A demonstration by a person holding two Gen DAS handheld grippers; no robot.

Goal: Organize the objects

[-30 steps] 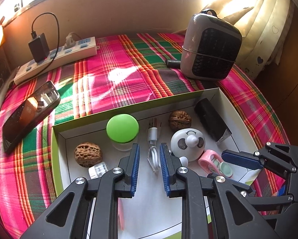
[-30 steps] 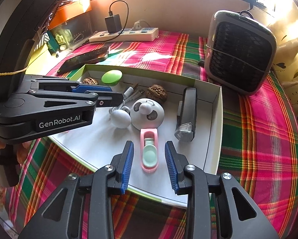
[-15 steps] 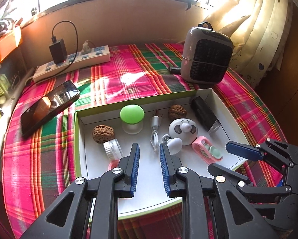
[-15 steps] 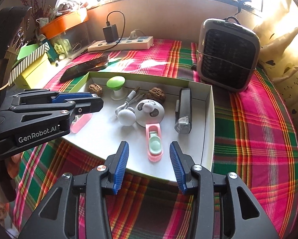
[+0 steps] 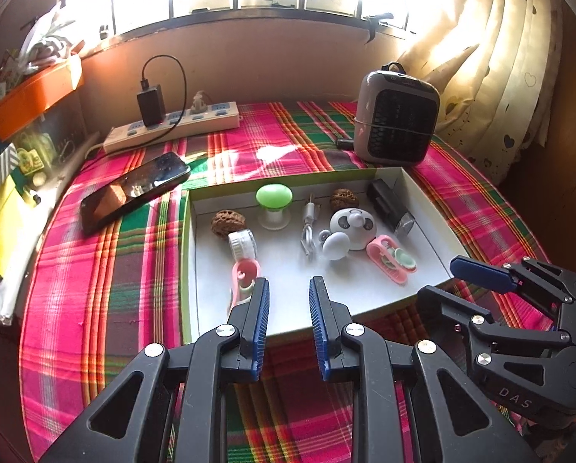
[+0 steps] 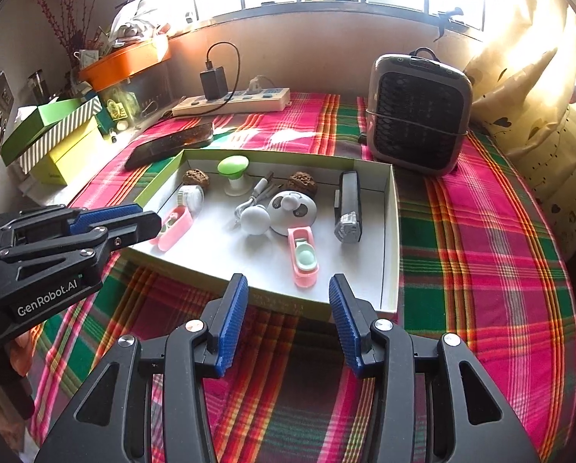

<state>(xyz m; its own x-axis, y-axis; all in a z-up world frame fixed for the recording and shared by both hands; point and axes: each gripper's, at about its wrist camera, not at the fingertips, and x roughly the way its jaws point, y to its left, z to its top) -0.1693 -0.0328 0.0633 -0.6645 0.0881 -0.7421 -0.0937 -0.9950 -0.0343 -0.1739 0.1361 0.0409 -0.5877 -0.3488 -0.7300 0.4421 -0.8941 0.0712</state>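
A shallow white box [image 5: 226, 196] with green sides lies on the plaid cloth. It holds two walnuts, a green mushroom-shaped lamp [image 5: 273, 196], a white cable [image 5: 308, 227], a panda fan [image 5: 353, 223], a black device [image 6: 349, 208], a white jar [image 5: 242, 245] and two pink cases [image 6: 303, 258] [image 6: 172, 227]. My left gripper [image 5: 288, 289] hovers over the box's near edge, its jaws a little apart and empty. My right gripper [image 6: 288, 285] is just short of the near edge, wider open and empty. Each gripper shows at the side of the other's view.
A grey heater [image 5: 396, 123] stands behind the box on the right. A power strip [image 5: 180, 125] with a black charger lies along the back wall, and a phone [image 5: 133, 191] left of the box. Stacked boxes [image 6: 56, 131] and an orange tray [image 6: 126, 61] line the left edge.
Both grippers have drawn back and up from the box, so more of the table shows. The right jaws have spread wider. The left jaws kept their gap.
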